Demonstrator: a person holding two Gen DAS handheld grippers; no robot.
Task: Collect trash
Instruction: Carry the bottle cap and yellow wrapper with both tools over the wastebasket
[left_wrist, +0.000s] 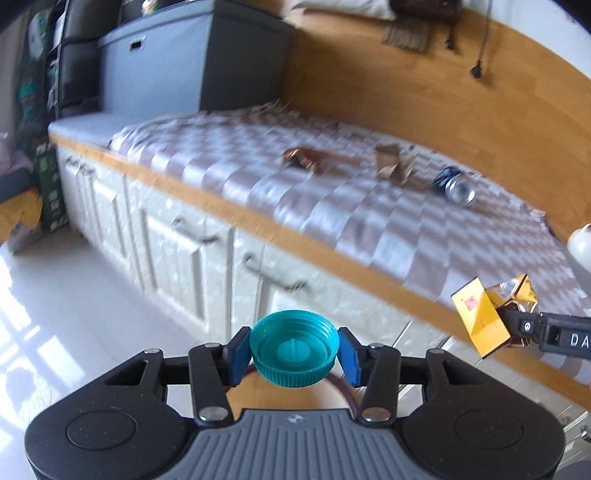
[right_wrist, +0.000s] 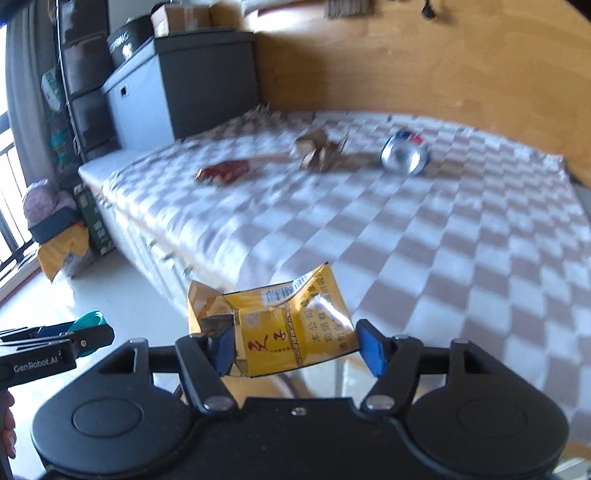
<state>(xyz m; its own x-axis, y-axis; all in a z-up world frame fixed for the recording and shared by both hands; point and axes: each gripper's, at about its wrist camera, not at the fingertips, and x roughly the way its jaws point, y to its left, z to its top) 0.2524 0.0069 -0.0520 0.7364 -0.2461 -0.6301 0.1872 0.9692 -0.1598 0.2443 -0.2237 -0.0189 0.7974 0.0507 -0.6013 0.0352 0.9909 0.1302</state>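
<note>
My left gripper (left_wrist: 294, 355) is shut on a teal plastic bottle cap (left_wrist: 294, 354), open side up, over the white floor in front of the bench. A crushed yellow cigarette pack (right_wrist: 284, 325) sits between the blue pads of my right gripper (right_wrist: 299, 349), which is shut on it. That pack (left_wrist: 487, 317) also shows at the right of the left wrist view. On the checked cover lie a reddish wrapper (left_wrist: 304, 158) (right_wrist: 225, 171), a crumpled brown carton (left_wrist: 393, 166) (right_wrist: 319, 151) and a dented blue can (left_wrist: 455, 186) (right_wrist: 404, 151).
The checked cover (right_wrist: 424, 240) lies on a wooden bench with white drawers (left_wrist: 184, 236) below. A grey storage box (left_wrist: 177, 62) stands at the far end. Bags and boxes (right_wrist: 62, 240) are piled on the floor at left. A wooden wall panel (left_wrist: 406, 92) backs the bench.
</note>
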